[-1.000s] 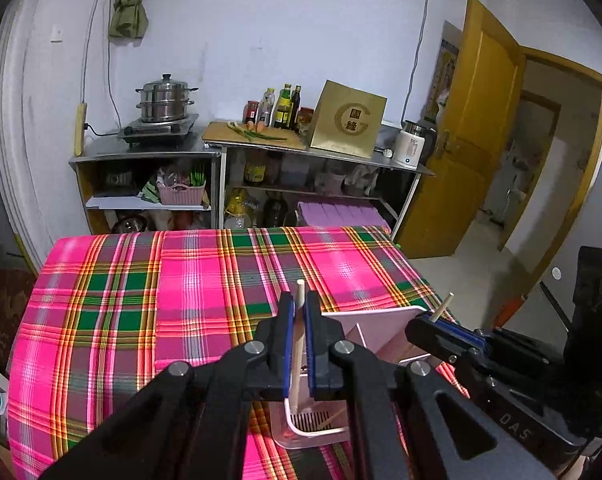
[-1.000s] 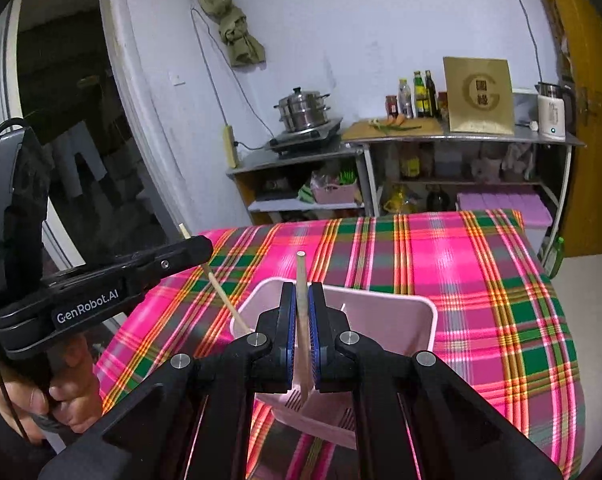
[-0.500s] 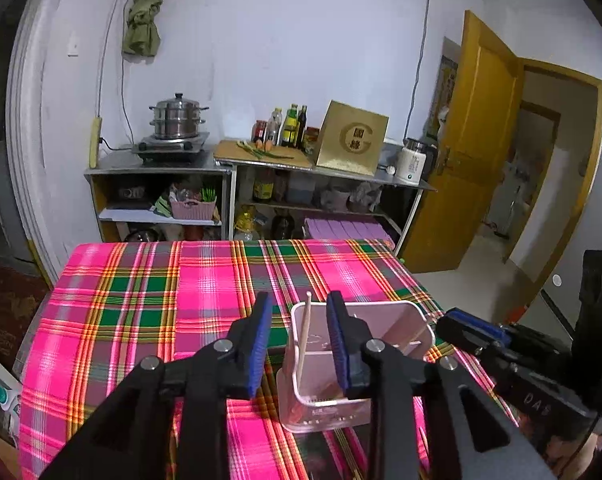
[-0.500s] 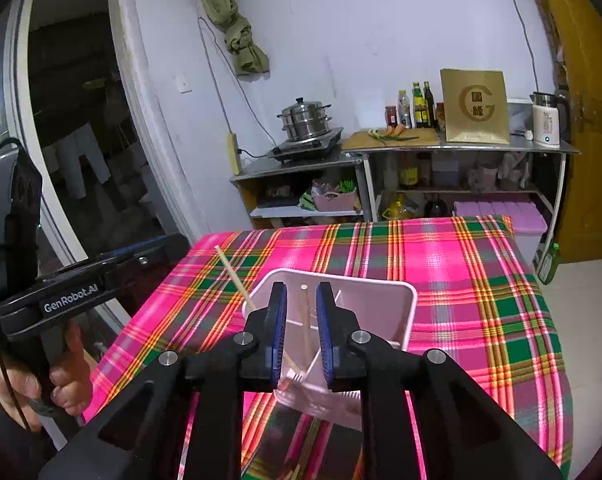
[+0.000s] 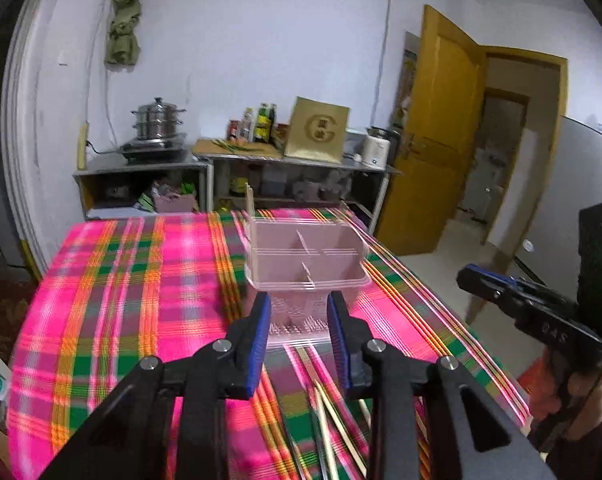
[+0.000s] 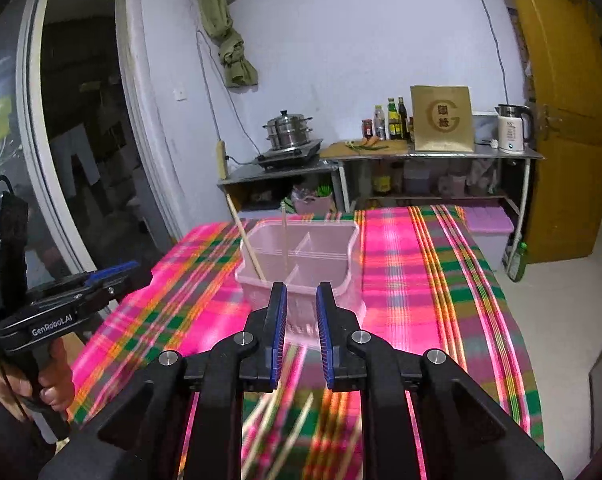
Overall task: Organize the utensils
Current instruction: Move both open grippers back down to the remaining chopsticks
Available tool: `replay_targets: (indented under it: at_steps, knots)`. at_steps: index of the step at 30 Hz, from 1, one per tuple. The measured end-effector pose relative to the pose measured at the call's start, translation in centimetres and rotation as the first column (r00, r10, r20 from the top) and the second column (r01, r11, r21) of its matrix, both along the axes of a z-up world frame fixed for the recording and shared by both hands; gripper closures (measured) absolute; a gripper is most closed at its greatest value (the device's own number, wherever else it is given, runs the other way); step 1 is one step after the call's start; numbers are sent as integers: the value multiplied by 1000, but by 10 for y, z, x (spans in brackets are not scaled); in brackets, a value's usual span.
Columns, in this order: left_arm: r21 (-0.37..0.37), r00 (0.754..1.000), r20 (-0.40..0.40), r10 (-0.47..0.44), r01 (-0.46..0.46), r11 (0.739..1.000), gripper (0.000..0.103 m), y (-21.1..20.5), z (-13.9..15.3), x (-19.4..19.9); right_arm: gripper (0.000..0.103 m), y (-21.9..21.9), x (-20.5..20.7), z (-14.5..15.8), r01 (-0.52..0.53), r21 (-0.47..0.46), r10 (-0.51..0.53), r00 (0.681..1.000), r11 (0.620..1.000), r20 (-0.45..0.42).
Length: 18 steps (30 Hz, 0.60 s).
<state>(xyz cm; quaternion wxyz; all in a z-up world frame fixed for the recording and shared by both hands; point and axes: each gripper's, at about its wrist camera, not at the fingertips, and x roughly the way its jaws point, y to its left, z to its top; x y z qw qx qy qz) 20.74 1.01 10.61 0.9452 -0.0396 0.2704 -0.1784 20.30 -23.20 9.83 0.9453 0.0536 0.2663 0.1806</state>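
Both claws, left claw (image 5: 299,336) and right claw (image 6: 301,334), gape empty before the pink utensil caddy (image 6: 301,256) holding two chopsticks (image 6: 249,242). Loose chopsticks (image 5: 333,420) remain on the plaid surface (image 5: 113,288); pinch each mid-shaft.

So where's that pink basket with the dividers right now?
The pink basket stands on the plaid tablecloth, just beyond the right gripper in its view, two chopsticks standing in its left side.

Home kitchen: steamer pot (image 6: 288,132), condiment bottles (image 6: 389,123)
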Motion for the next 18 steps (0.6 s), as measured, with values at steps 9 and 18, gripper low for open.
replay_targets:
  at_steps: [9, 18]
  knots:
    - [-2, 994, -79, -71, 71, 997, 73, -21, -47, -40, 87, -19, -42, -38, 6, -22, -7, 999, 1000, -47]
    - [4, 979, -182, -89, 92, 996, 73, -34, -89, -38, 87, -22, -42, -71, 1, -44, -6, 993, 999, -115]
